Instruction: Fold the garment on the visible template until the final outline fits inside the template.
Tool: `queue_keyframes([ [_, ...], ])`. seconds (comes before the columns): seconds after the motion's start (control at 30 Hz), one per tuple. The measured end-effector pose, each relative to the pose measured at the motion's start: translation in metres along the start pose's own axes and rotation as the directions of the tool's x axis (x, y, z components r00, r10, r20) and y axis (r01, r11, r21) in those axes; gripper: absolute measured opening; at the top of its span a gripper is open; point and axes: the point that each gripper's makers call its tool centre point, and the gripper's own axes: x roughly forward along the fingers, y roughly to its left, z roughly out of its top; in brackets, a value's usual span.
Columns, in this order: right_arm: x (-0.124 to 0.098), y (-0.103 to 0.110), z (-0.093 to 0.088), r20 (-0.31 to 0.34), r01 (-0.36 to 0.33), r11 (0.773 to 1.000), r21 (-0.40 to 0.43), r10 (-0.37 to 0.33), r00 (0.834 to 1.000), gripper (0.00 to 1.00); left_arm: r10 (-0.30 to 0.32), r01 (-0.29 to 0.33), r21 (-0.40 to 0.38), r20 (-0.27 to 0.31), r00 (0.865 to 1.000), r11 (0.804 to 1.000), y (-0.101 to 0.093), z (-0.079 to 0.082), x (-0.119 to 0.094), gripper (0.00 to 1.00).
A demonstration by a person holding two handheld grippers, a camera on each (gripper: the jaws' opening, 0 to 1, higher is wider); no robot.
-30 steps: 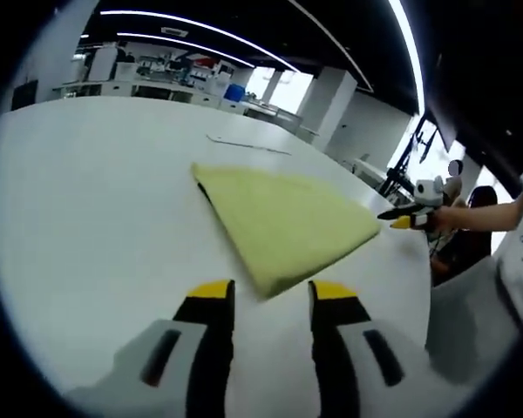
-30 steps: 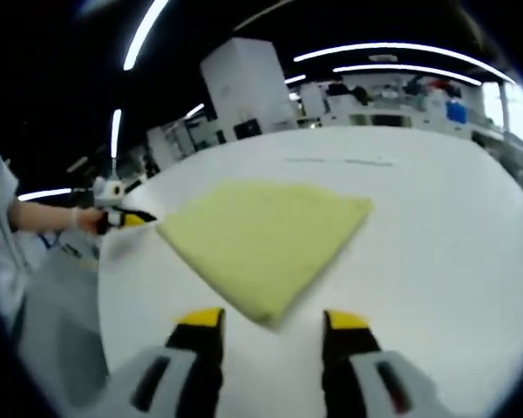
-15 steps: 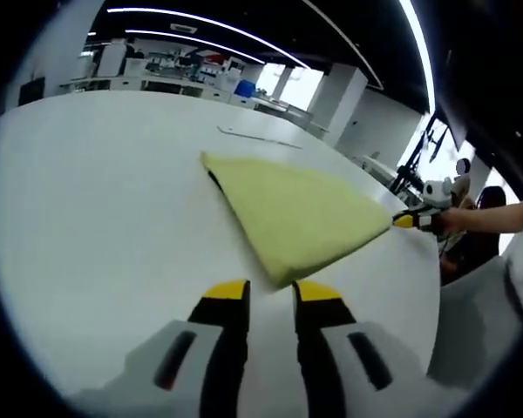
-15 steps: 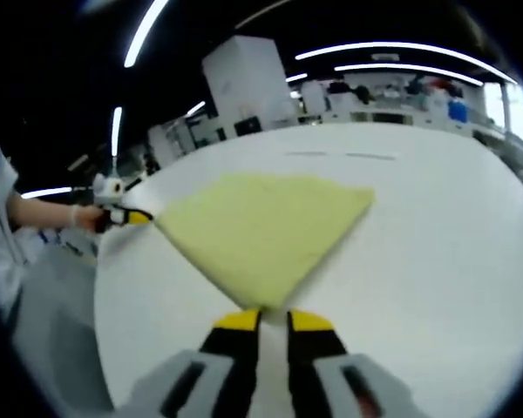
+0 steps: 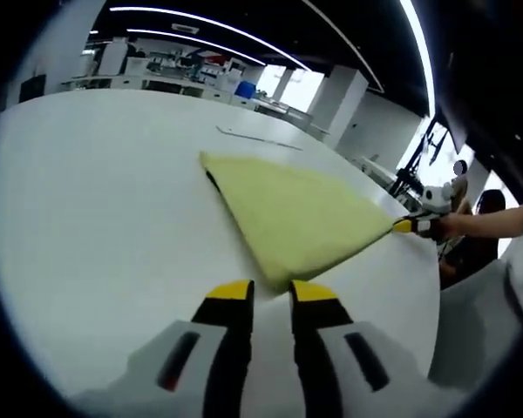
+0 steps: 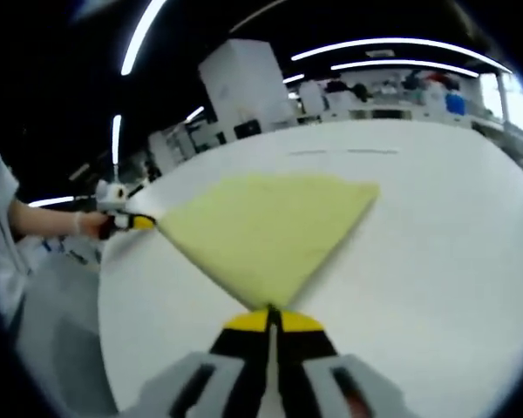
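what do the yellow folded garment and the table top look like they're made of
The yellow folded garment looks like soft, matte woven or knit cloth, perhaps cotton or fleece: no shine, rounded thick edges where it is folded. The table top looks like a smooth white laminate or painted board with a slight sheen; its exact material cannot be told.

Bare white worktop (image 5: 87, 218) all round the folded yellow garment (image 5: 292, 213), so free passage on every side; desks and a pillar sit well beyond the far edge.
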Motion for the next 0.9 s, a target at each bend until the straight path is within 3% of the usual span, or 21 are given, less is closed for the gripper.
queue_keyframes([
  [0.3, -0.002, 0.0, 0.001, 0.01, -0.001, 1.0, 0.012, 0.001, 1.0, 0.0, -0.005, 0.005, 0.036, -0.011, 1.0, 0.999, 0.0, 0.0, 0.006, 0.0],
  [0.63, -0.014, -0.004, 0.006, 0.033, -0.009, 1.0, 0.02, 0.008, 0.999, 0.0, -0.019, 0.024, 0.105, -0.041, 0.999, 0.994, -0.006, 0.002, 0.0, 0.0],
  [0.9, -0.024, 0.004, -0.002, 0.02, -0.022, 1.0, 0.003, 0.022, 1.0, 0.0, -0.041, 0.054, 0.133, -0.099, 0.994, 0.99, -0.017, -0.016, -0.011, 0.0],
])
